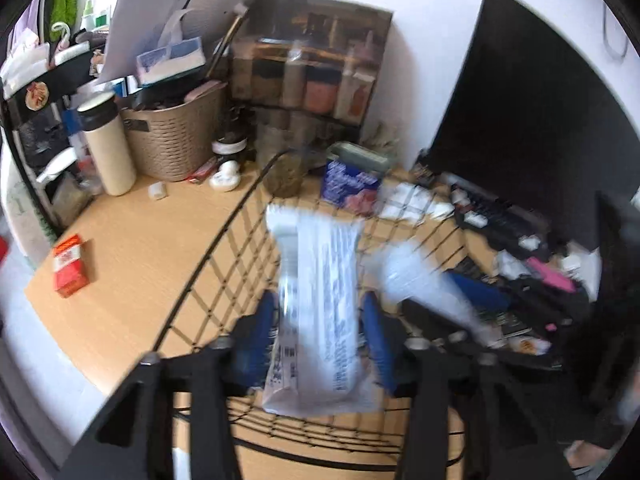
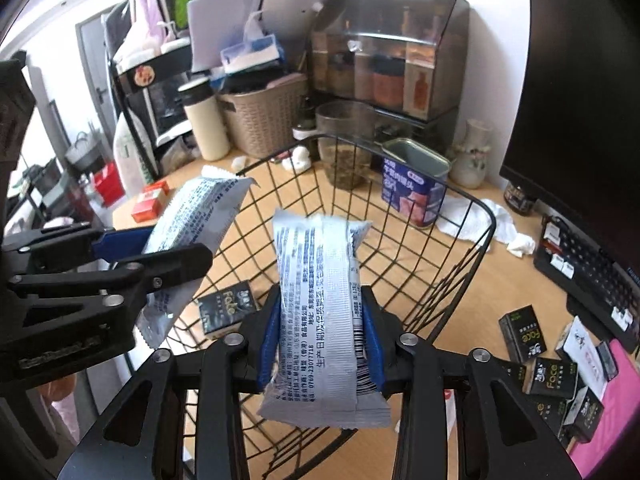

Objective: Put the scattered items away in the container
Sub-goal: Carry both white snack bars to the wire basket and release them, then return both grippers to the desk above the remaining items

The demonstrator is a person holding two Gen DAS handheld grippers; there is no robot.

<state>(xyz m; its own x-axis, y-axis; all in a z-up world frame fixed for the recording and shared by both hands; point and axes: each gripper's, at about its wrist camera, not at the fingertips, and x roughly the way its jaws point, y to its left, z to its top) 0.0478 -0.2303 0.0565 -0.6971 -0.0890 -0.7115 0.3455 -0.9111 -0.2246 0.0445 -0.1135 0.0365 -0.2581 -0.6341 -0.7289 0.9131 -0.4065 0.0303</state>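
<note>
A cream flask (image 2: 203, 122) stands beside a woven basket (image 2: 264, 120), near a black monitor (image 2: 580, 80).

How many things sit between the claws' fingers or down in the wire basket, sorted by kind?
Silver packets: 2
Black box, apparently on the basket floor: 1
Total: 3

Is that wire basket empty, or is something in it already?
Not empty. The right wrist view shows one small black box lying on the bottom of the basket. Both silver packets hang above it, between the tools' fingers.
</note>
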